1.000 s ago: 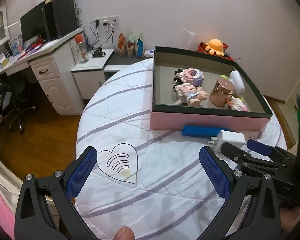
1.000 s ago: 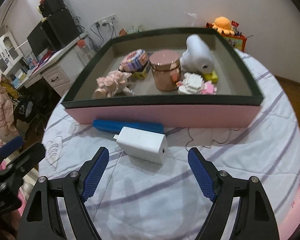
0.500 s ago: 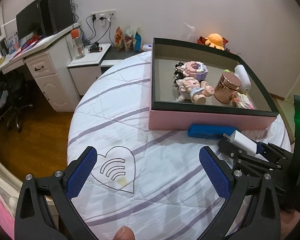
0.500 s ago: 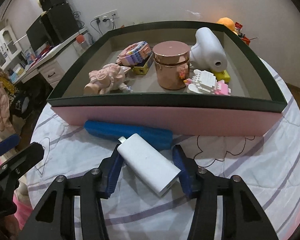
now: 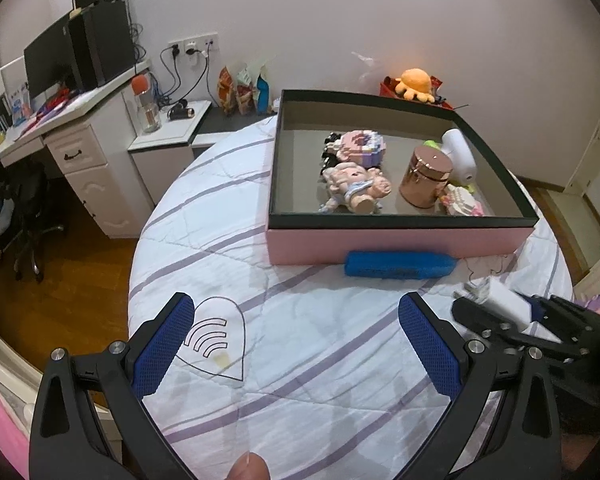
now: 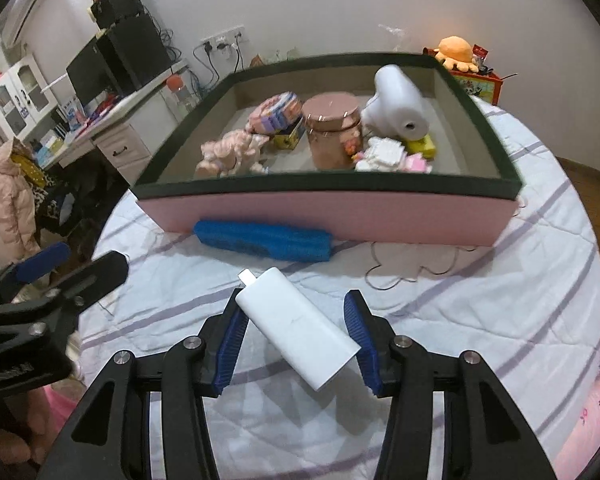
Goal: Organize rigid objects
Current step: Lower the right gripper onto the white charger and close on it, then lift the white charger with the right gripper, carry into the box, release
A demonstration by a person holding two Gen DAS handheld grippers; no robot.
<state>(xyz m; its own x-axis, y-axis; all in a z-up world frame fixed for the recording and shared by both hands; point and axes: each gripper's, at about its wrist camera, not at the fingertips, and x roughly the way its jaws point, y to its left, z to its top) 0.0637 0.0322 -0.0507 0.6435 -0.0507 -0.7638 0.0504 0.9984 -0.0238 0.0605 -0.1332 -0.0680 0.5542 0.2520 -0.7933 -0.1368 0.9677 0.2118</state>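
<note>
Your right gripper (image 6: 296, 334) has just closed its jaws on the white rectangular plastic power bank (image 6: 298, 328), which lies slanted between the blue pads, over the quilted bedspread (image 6: 480, 300) just in front of the pink box with the dark green rim (image 6: 328, 216). It looks stiff, smooth and probably slippery with some weight, so clamp across its long flat sides near the middle. Your left gripper (image 5: 296, 344) hovers with jaws spread, empty.
</note>
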